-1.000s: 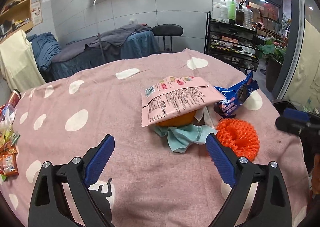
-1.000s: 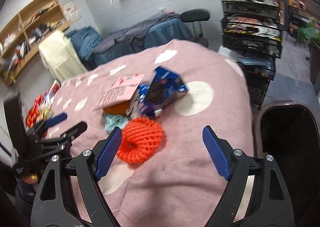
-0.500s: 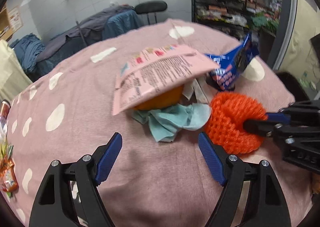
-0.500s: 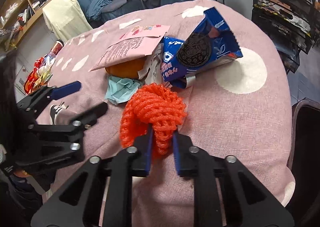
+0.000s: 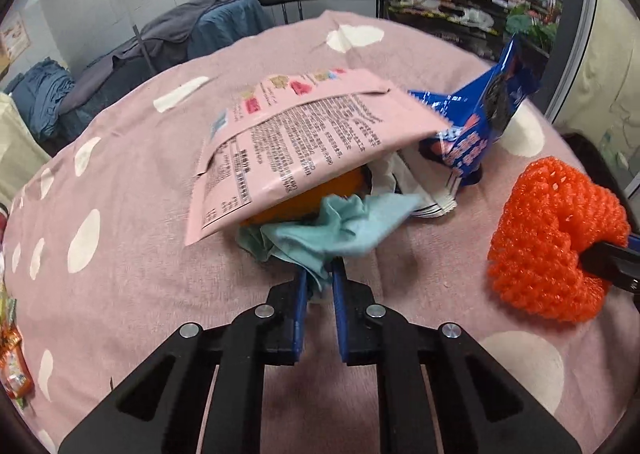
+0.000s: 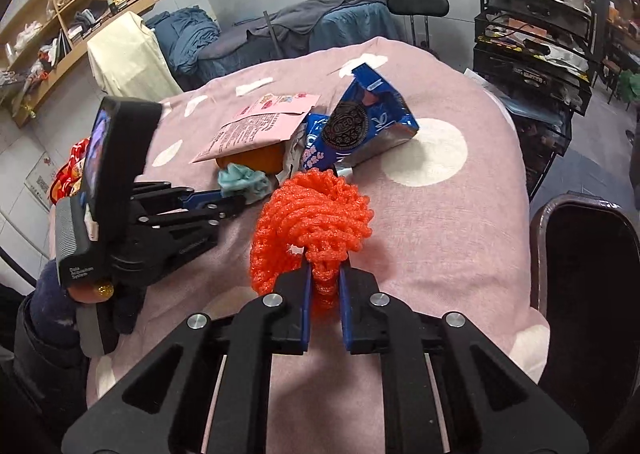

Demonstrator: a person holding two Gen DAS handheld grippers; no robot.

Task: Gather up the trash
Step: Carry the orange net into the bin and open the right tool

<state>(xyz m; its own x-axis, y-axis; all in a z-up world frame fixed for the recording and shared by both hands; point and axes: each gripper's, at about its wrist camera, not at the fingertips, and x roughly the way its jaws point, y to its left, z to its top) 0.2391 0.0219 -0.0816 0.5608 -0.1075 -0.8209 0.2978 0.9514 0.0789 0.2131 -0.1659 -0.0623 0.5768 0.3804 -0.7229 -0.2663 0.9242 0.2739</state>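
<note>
A trash pile lies on the pink spotted tablecloth (image 5: 132,274). My left gripper (image 5: 320,278) is shut on a crumpled light-blue tissue (image 5: 340,225), which lies under a pink snack packet (image 5: 304,137) covering an orange item (image 5: 316,197). A blue Oreo wrapper (image 5: 476,125) stands behind. My right gripper (image 6: 325,282) is shut on an orange foam fruit net (image 6: 316,213), held just above the cloth; the net also shows in the left wrist view (image 5: 556,242). In the right wrist view the left gripper (image 6: 236,199) meets the tissue (image 6: 244,179) left of the net.
A dark bin (image 6: 588,274) stands at the table's right edge. Snack packets (image 5: 14,362) lie at the left edge. A black rack (image 6: 532,53) with bottles, a stool (image 6: 418,5) and a covered bed (image 6: 304,25) stand behind the table.
My left gripper moved forward and closed on the tissue. My right gripper, shut on the orange net half a second ago, has lifted it slightly.
</note>
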